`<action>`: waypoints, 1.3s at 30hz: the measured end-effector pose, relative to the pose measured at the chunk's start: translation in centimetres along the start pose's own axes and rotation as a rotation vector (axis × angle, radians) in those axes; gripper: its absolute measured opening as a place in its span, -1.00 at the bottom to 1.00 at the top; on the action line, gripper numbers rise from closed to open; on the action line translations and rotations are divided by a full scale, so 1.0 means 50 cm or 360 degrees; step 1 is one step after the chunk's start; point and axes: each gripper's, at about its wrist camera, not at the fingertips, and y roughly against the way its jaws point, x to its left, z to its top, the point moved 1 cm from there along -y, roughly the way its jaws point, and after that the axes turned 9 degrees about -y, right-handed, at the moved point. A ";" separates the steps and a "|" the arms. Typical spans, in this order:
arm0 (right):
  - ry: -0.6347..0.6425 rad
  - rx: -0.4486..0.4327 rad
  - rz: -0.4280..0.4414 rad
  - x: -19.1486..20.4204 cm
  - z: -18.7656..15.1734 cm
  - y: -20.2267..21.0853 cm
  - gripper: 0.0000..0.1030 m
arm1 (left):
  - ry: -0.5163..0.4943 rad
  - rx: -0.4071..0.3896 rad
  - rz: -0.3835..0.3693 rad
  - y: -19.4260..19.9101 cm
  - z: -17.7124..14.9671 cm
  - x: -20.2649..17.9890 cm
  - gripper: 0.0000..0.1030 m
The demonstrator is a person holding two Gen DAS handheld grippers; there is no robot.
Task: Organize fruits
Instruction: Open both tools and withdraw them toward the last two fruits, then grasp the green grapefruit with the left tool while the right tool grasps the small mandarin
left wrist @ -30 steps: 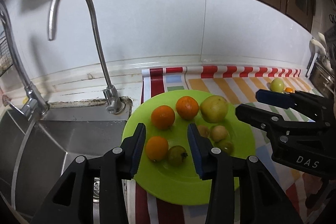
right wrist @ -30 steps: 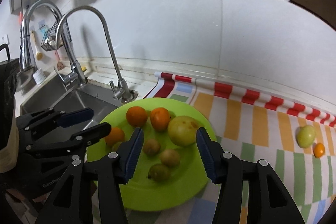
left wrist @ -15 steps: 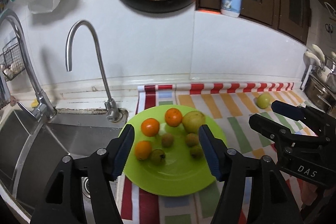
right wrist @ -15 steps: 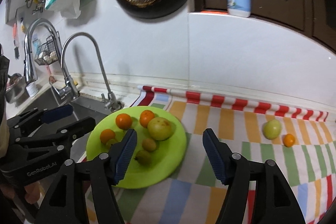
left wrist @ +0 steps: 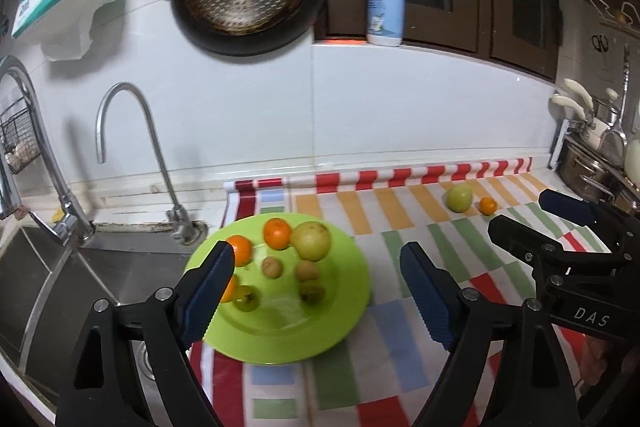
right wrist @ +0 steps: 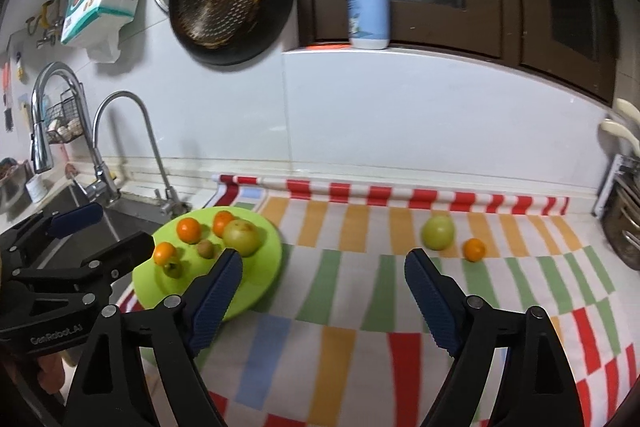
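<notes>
Two fruits lie apart from the rest, and this seems the reason for how both grippers are held.

Left wrist view: the left gripper (left wrist: 316, 287) hangs above the green plate (left wrist: 344, 315) w/ its jaws spread wide and nothing between them. On the plate are three oranges (left wrist: 277, 233), one big yellow-green fruit (left wrist: 311, 240) and some small brownish and green ones; one orange is partly hidden behind the left finger. The plate sits on the striped mat (left wrist: 400, 367), just beside the sink (left wrist: 100, 275), so prob. it is the collecting place. Far at the back right of the mat are a green apple (left wrist: 459, 197) and a small orange (left wrist: 487, 205), close together, not touching as far as I can tell. The right gripper (left wrist: 520, 211) shows at the right edge, pointing toward them.

Right wrist view: the right gripper (right wrist: 323, 277) is also spread, holding nothing, over bare mat between the plate and the two loose fruits (right wrist: 439, 231). Its line is approx. toward the apple, so I judge the next step is to fetch that pair to the plate. Both are round, so they may roll if only nudged.
</notes>
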 end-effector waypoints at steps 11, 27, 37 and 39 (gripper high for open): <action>0.0002 -0.0100 -0.0102 -0.098 0.019 0.063 0.63 | -0.0002 -0.0095 -0.0042 0.011 0.049 -0.097 0.75; 0.0009 -0.0154 -0.0187 -0.235 0.074 0.048 0.63 | -0.0145 -0.0181 -0.0130 -0.061 0.130 -0.213 0.78; 0.0080 -0.0109 -0.0222 -0.301 0.084 -0.030 0.63 | -0.0302 -0.0173 -0.0243 -0.160 0.156 -0.274 0.77; 0.0091 -0.0090 -0.0217 -0.312 0.083 -0.050 0.63 | -0.0343 -0.0165 -0.0254 -0.185 0.158 -0.285 0.77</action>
